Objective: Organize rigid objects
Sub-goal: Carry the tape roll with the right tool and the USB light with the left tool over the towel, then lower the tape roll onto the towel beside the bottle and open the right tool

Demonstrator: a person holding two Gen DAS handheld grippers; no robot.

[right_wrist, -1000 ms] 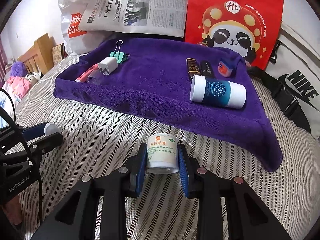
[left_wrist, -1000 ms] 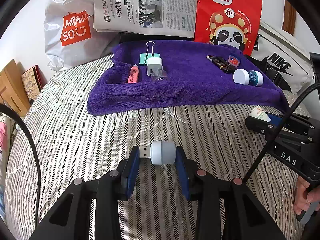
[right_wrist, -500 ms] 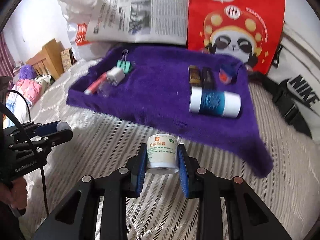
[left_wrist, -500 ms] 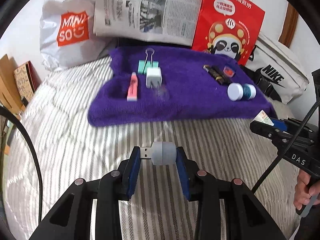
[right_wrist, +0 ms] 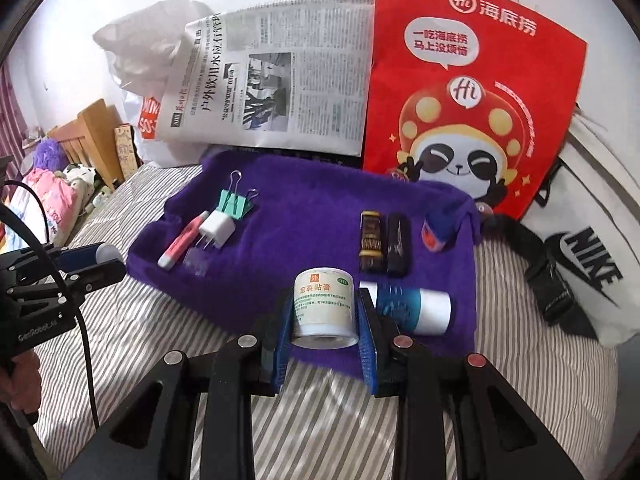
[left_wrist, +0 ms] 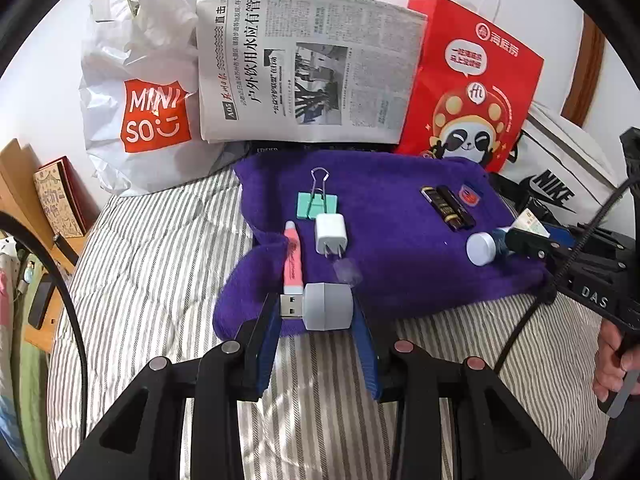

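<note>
The left gripper (left_wrist: 316, 314) clamps a grey USB plug (left_wrist: 320, 306), the right gripper (right_wrist: 322, 316) a Chinese-labelled white roll (right_wrist: 324, 308), before MINISO (left_wrist: 154, 116) and NIKE (right_wrist: 592, 260) bags.

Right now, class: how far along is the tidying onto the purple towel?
Done: two clusters lie on the purple towel. In hand: the left gripper holds a grey USB plug-in lamp; the right gripper holds a white tape roll. Left: setting both down.

A grey USB plug-in lamp (left_wrist: 327, 306) lies crosswise, connector pointing left, lifted over the near edge of the purple towel (left_wrist: 392, 248). A white, green-printed tape roll (right_wrist: 323, 307) sits upright, lifted over the towel's near right.
</note>
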